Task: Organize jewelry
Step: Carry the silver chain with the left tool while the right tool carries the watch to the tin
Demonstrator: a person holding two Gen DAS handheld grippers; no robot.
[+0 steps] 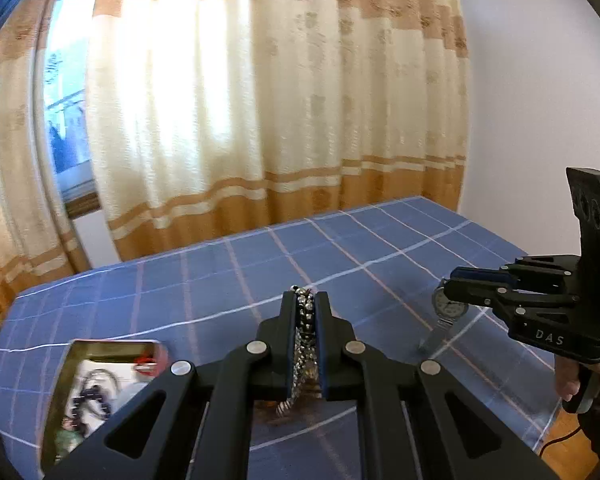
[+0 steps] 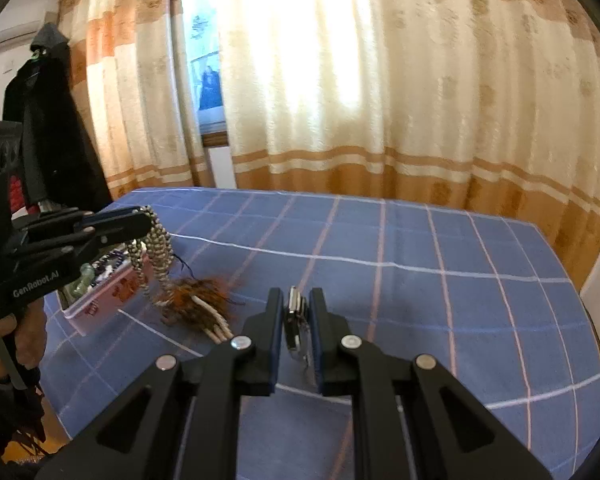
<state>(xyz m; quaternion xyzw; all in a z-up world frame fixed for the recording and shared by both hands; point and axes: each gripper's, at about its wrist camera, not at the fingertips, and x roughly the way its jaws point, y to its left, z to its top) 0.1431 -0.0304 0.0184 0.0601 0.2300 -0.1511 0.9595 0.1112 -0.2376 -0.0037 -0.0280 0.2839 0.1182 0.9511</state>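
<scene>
The left gripper (image 1: 305, 300) is clenched on a bead string (image 1: 305, 332), which runs up between its blue pads at the lower centre of the left wrist view; in the right wrist view that string (image 2: 156, 248) hangs from the tips at the left edge, and its brown tassel (image 2: 198, 300) trails on the blue checked cloth (image 2: 420, 248) beside the pink tin (image 2: 100, 304). The right gripper (image 2: 296, 304) is clamped on a watch (image 2: 294, 312), low in the middle of its own view; from the left wrist view, at the right edge, the watch (image 1: 448, 306) shows its pale dial, and its metal strap (image 1: 434, 338) droops to the cloth. The open tin (image 1: 100, 384) sits at the lower left of the left wrist view, already holding dark beads and other pieces. Judging by this, both items are lifted but not yet stowed. The risks look plain: the long string may swing and snag the tin's rim or drag the tassel across the cloth, tipping the light tin. The strap may slide out of the narrow grip, since only the case seems pinched. If both grippers head for the tin together, they could collide or tangle the beads with the strap.
</scene>
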